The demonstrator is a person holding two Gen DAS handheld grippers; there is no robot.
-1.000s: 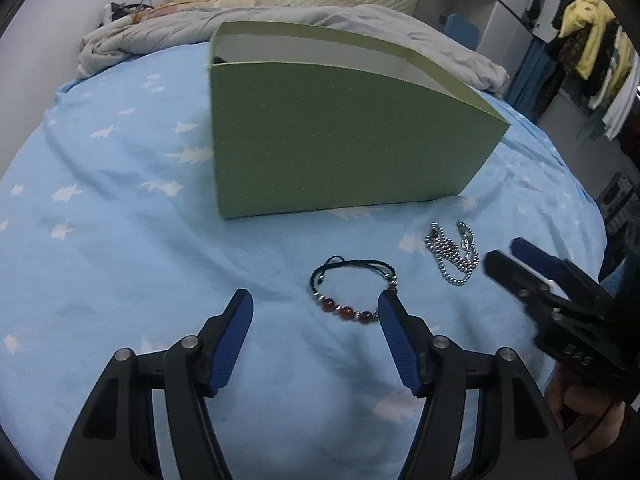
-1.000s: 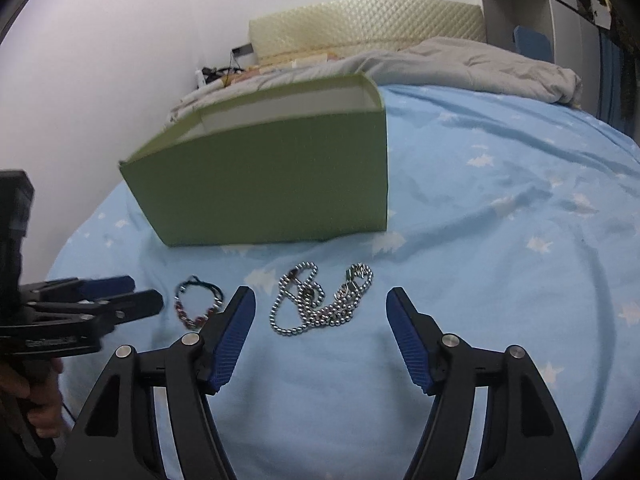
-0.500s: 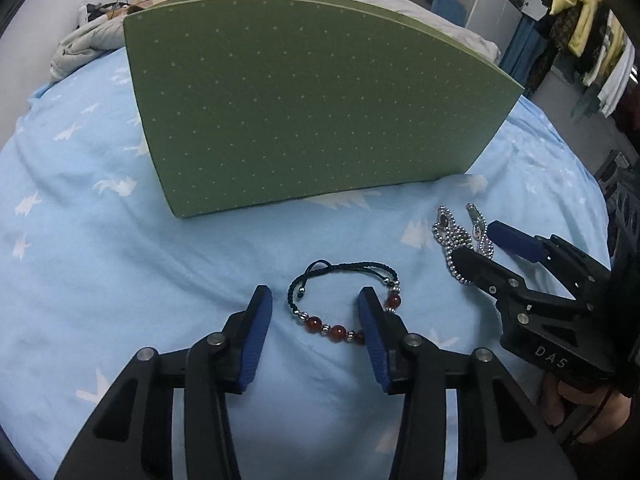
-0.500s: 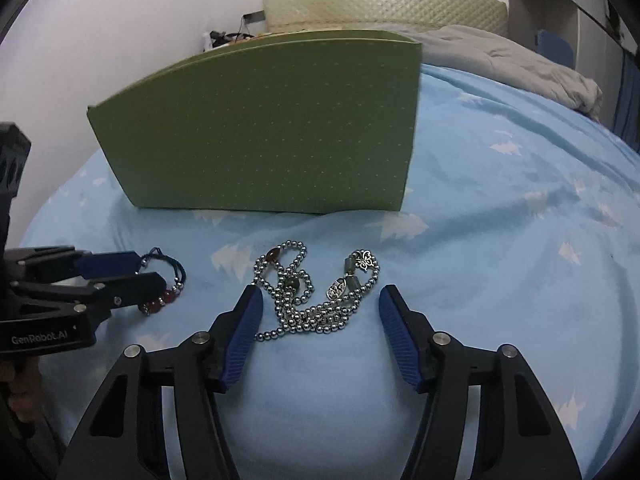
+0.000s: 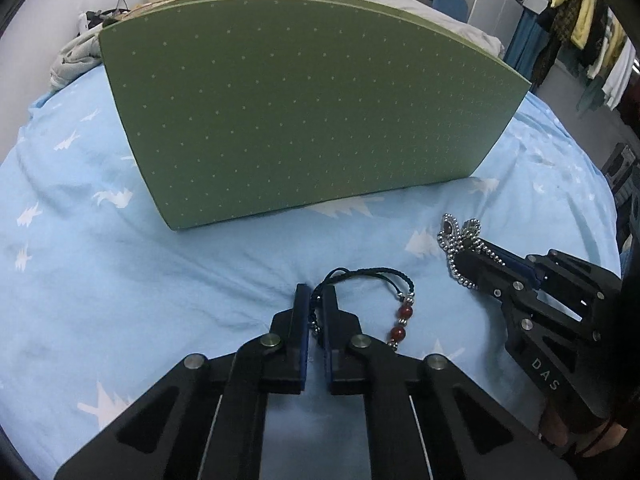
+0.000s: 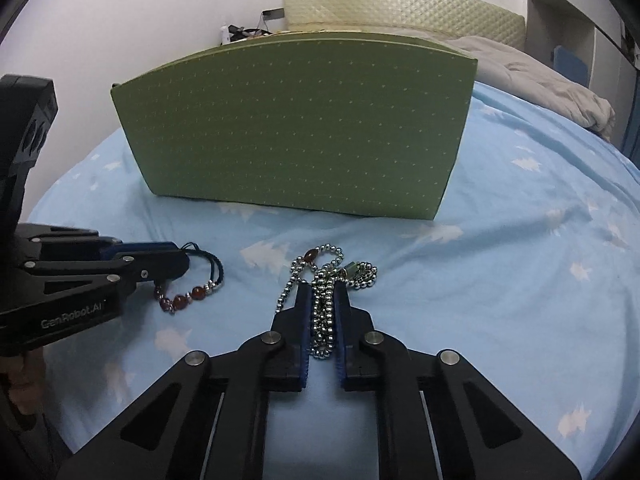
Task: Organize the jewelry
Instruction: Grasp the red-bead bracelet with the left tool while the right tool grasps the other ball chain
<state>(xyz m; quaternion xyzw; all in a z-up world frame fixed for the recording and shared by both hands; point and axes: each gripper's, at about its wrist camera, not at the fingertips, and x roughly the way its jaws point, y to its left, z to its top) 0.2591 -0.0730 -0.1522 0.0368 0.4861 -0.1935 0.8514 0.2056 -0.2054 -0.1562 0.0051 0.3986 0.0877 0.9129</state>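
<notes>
Both jaws closed since before | bracelet [image 5: 401, 317] cord pinched | necklace [image 6: 325, 300] partly hidden

Bracelet [image 5: 384, 304], black cord with red and silver beads, is lying on the blue sheet, cord end sitting between blue pads. Silver ball-chain necklace [image 6: 326, 280] is lying bunched to its right, strands pinched. Green dotted box [image 6: 296, 128] is standing upright behind both.

I'm seeing a grey blanket [image 6: 560, 76] lying past my blue sheet [image 5: 100, 280], a quilted headboard [image 6: 400, 4] behind, and clothes [image 5: 580, 32] hanging.
</notes>
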